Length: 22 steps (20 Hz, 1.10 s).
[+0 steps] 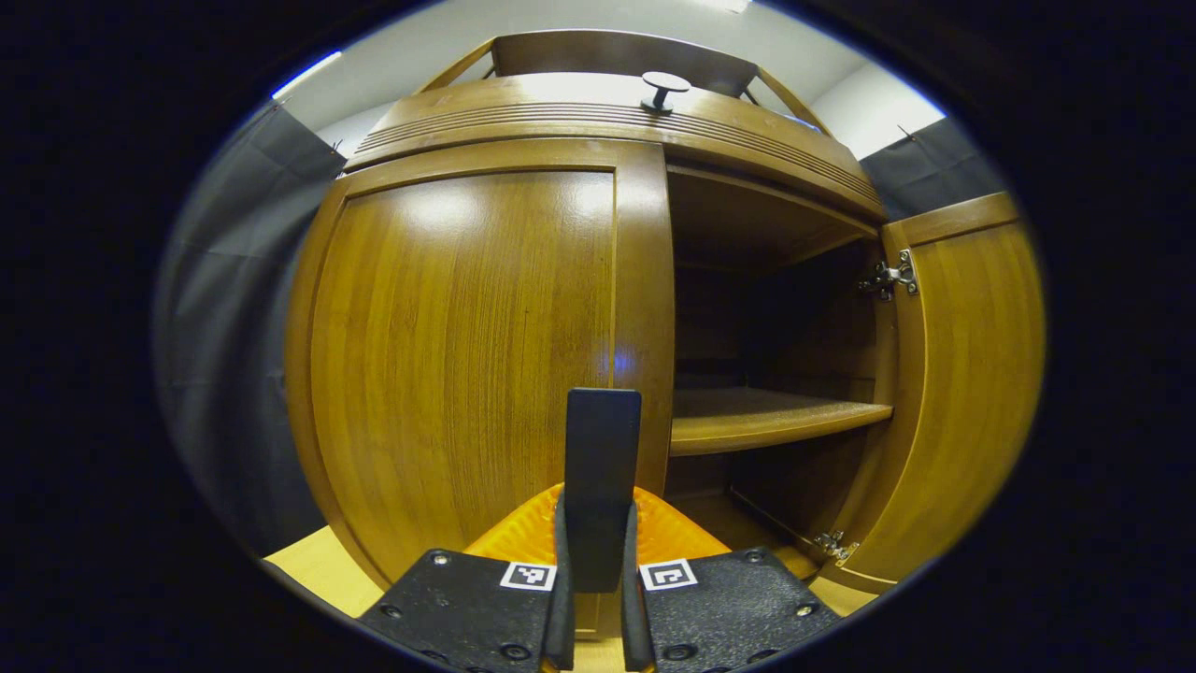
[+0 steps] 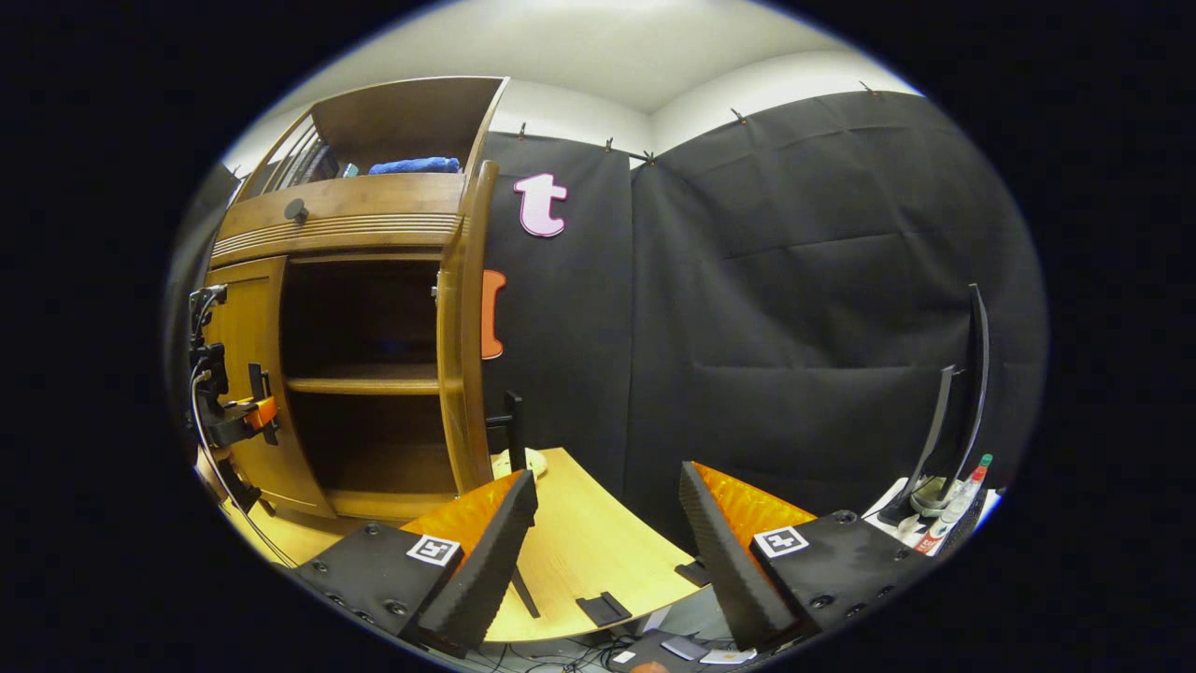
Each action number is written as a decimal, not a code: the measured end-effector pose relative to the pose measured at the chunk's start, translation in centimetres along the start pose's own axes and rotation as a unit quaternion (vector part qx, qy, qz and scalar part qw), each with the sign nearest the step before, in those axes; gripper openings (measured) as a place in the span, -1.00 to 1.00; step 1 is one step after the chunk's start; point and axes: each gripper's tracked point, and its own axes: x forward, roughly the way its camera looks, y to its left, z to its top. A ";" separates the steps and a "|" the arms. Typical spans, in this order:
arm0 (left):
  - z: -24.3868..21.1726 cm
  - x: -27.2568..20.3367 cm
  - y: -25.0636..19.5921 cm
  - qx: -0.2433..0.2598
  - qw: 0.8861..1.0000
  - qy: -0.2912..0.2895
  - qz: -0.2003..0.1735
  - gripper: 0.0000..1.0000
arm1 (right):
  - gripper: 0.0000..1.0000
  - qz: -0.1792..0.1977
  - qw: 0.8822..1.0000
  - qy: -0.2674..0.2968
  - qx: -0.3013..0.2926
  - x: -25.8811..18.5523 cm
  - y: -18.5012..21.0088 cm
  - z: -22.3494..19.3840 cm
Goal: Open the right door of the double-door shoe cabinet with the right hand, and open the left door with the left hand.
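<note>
The wooden shoe cabinet (image 1: 607, 112) fills the left gripper view. Its left door (image 1: 467, 355) stands closed. My left gripper (image 1: 601, 500) is shut on that door's dark upright handle (image 1: 603, 439). The right door (image 1: 972, 374) is swung wide open, baring a shelf (image 1: 766, 416) and a dark interior. In the right gripper view the open right door (image 2: 464, 355) is seen edge-on, with its handle (image 2: 514, 421) facing me. My right gripper (image 2: 607, 551) is open, holds nothing and hangs over the table, away from the cabinet. The left gripper (image 2: 252, 411) sits at the left door (image 2: 245, 327).
The cabinet stands on a light wooden table (image 2: 579, 542) whose front edge curves near my right gripper. A round knob (image 1: 664, 89) sits on the drawer above the doors. A blue cloth (image 2: 416, 165) lies on top. A monitor (image 2: 967, 393) and bottles stand at the right.
</note>
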 end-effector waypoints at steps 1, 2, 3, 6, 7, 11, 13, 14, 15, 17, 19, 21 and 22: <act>0.0 -0.4 0.0 -0.002 1.000 0.001 -0.005 -0.61 | 0.97 -0.001 1.000 -0.001 0.001 -0.2 -0.1 0.1; 0.0 -0.9 0.1 -0.004 1.000 0.002 -0.010 -0.61 | 0.97 -0.002 1.000 -0.002 0.002 -0.5 -0.1 0.1; 0.0 -1.4 0.2 -0.006 1.000 0.003 -0.015 -0.61 | 0.97 -0.003 1.000 -0.002 0.004 -0.7 -0.2 0.1; 0.3 -2.9 0.5 -0.006 1.000 0.003 -0.022 -0.65 | 0.83 -0.004 1.000 -0.001 0.009 -1.2 -0.2 0.1; 0.2 -3.4 0.6 -0.007 1.000 0.004 -0.024 -0.65 | 0.83 -0.003 1.000 -0.002 0.010 -1.4 -0.1 0.2; 0.6 -5.4 1.0 -0.012 0.999 0.007 -0.035 -0.71 | 0.83 0.005 1.000 -0.006 0.004 -1.9 0.9 0.4; 0.5 -6.9 1.6 -0.016 0.999 0.008 -0.037 -0.71 | 0.83 0.012 1.000 -0.008 0.001 -2.2 1.8 0.5; 0.6 -7.5 1.9 -0.020 0.999 0.008 -0.037 -0.71 | 0.83 0.016 1.000 -0.009 0.000 -2.4 2.3 0.6; 0.6 -8.0 2.2 -0.022 0.999 0.008 -0.036 -0.70 | 0.83 0.021 1.000 -0.011 -0.001 -2.3 2.7 0.8; 0.7 -9.0 2.8 -0.023 0.999 0.007 -0.034 -0.70 | 0.83 0.030 0.999 -0.016 -0.005 -2.3 3.9 1.2; 0.9 -10.2 3.4 -0.018 0.999 0.007 -0.033 -0.70 | 0.97 0.039 0.999 -0.019 -0.005 -2.3 5.2 1.6; 0.9 -11.4 4.2 -0.021 0.999 0.005 -0.029 -0.70 | 0.97 0.050 0.998 -0.023 -0.002 -2.1 6.8 1.8; 1.0 -12.0 4.8 -0.023 0.999 0.006 -0.030 -0.70 | 0.83 0.053 0.998 -0.022 0.000 -1.9 7.5 1.8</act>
